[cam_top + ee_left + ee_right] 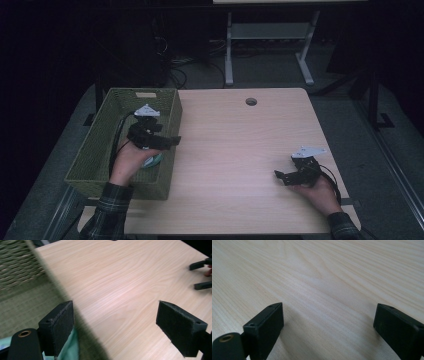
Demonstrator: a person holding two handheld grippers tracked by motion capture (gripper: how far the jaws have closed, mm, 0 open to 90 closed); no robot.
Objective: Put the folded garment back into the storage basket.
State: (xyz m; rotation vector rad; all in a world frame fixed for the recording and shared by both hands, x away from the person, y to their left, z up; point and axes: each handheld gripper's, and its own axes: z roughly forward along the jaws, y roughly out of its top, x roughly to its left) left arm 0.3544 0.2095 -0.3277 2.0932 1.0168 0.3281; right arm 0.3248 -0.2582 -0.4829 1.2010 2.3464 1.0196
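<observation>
Tongs [172,141] over basket [102,131], mint cloth [152,161] inside

Dim, dark-edged high view; brighter gripper views, motion blur along the basket rim [53,287].

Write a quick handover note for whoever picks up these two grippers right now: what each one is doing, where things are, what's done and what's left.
Left hand-held gripper: jaws open, holding nothing, over the right rim of the green woven basket.
Right hand-held gripper: jaws open, holding nothing, low over bare wood near the right front of the table.
Things: a pale green item lies inside the basket, under the left hand; what it is cannot be made out.
Done: that item appears to be in the basket.
Left: probably just pull the left gripper clear of the rim.
</observation>
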